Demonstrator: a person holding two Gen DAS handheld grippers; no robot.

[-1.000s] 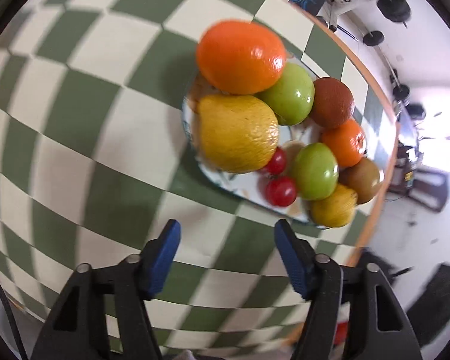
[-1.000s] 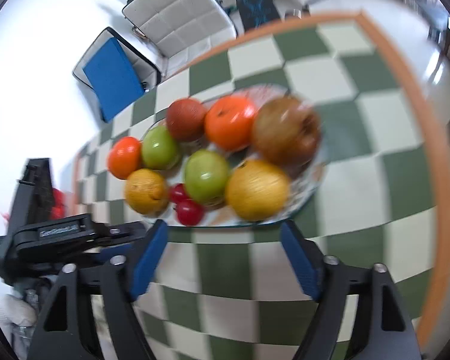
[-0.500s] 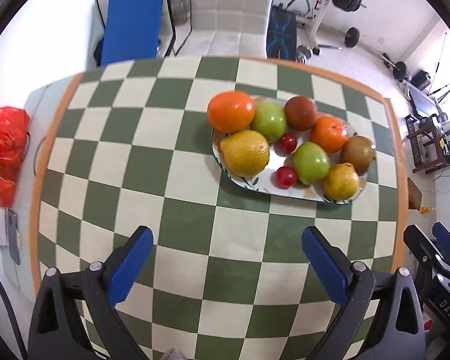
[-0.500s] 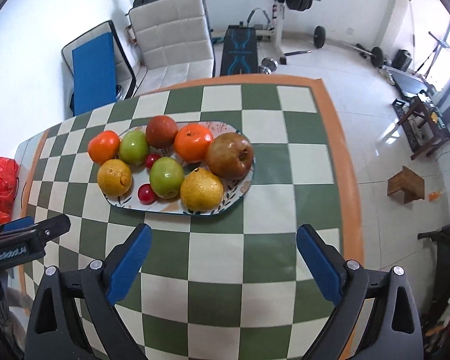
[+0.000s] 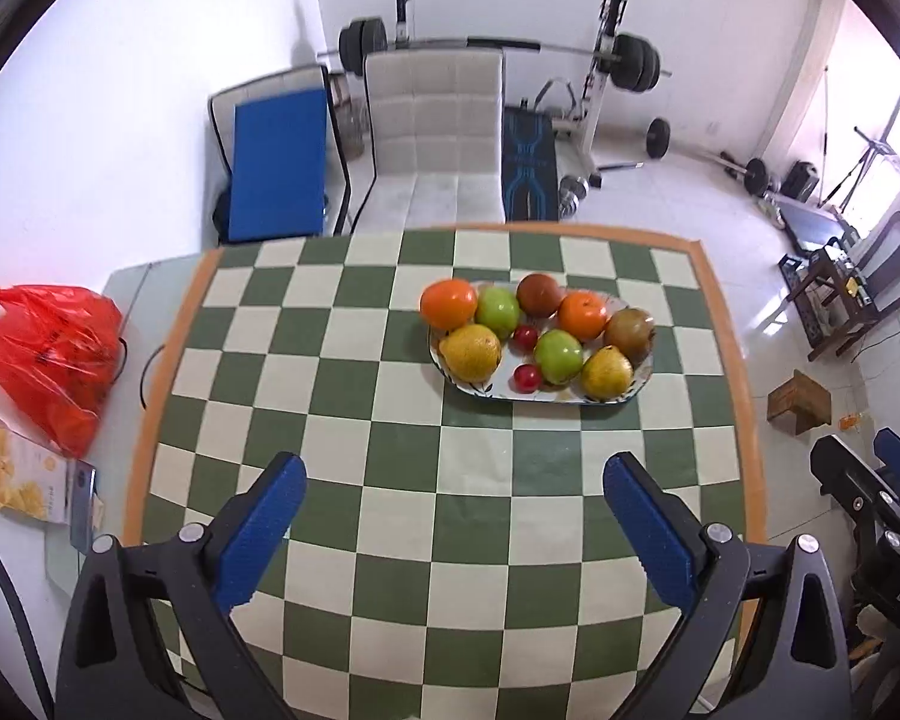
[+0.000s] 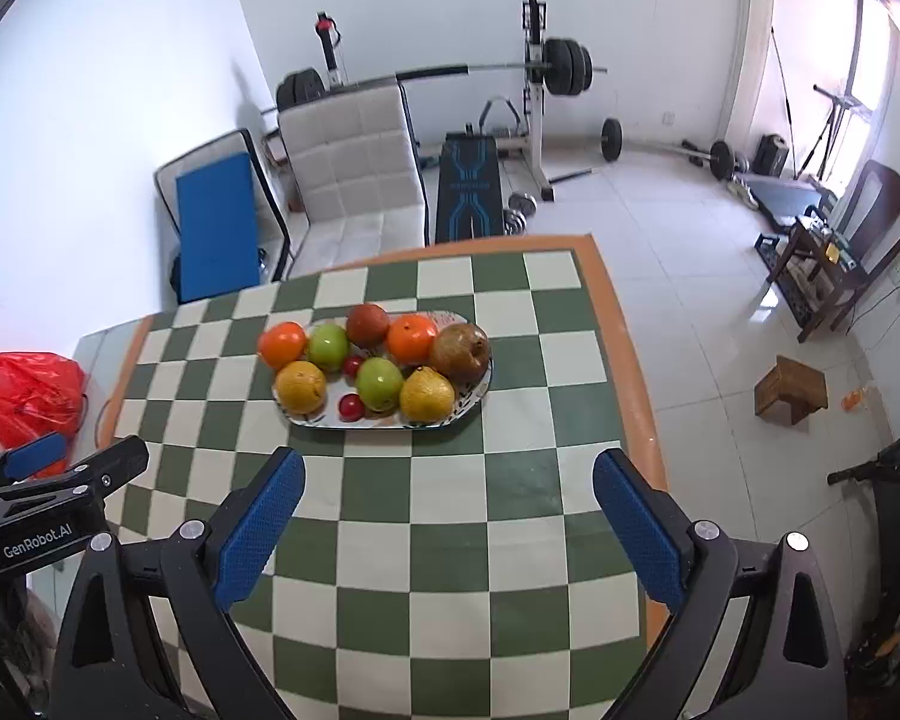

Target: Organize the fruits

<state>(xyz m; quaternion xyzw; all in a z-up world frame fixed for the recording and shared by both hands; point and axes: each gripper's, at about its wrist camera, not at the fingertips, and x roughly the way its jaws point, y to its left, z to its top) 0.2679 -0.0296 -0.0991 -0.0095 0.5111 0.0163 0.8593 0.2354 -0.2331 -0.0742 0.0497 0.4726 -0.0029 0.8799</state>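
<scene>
Fruits [image 5: 537, 336] all sit piled on the oval platter [image 5: 570, 401] mid-counter, both grippers' jaws released and empty well back from it, so organizing looks finished, nothing left to fetch

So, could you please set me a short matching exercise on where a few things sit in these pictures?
Things:
1. plate
2. red bag
3. white chair
4. wooden stool

Places:
A. on the floor right of the table
B. behind the table's far edge
C. on the checked cloth
D. left of the table

Pairs: 1-C, 2-D, 3-B, 4-A
</scene>
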